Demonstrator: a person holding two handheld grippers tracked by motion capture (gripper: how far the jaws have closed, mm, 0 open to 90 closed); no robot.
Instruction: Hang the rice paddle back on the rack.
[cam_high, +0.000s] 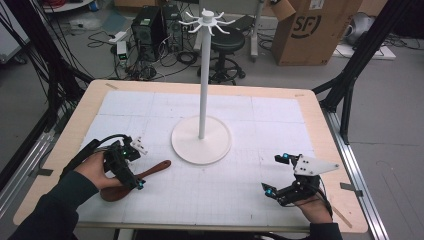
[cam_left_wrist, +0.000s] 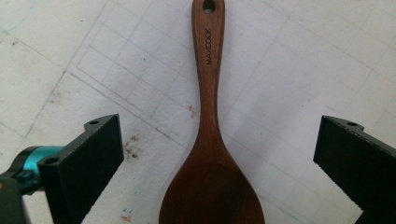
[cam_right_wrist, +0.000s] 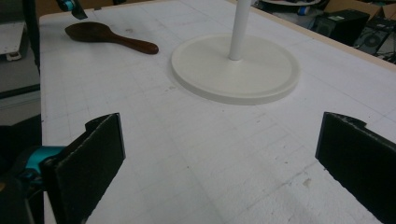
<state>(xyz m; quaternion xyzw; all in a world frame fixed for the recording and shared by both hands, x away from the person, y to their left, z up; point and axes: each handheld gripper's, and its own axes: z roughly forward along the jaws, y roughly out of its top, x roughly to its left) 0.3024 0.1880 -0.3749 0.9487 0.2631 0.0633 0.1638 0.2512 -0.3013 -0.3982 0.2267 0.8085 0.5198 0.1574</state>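
A dark wooden spoon (cam_high: 142, 176) lies flat on the white mat at the near left, handle pointing toward the stand. My left gripper (cam_high: 134, 166) hovers over its bowl, open. In the left gripper view the spoon (cam_left_wrist: 208, 140) runs up the middle between the wide-apart jaws, with a hole at the handle's end. A white stand (cam_high: 202, 80) with hook arms on top rises from a round base (cam_high: 187, 147) at the table's middle. My right gripper (cam_high: 277, 174) is open at the near right, with nothing between its jaws. Its view shows the base (cam_right_wrist: 261, 79) and the spoon (cam_right_wrist: 109, 36) farther off.
The white gridded mat (cam_high: 250, 120) covers a wooden table (cam_high: 320, 120). Behind the table stand a cardboard box (cam_high: 315, 30), a stool (cam_high: 227, 47), computer cases (cam_high: 149, 30) and cables on the floor. Black frame legs (cam_high: 350, 85) flank the table.
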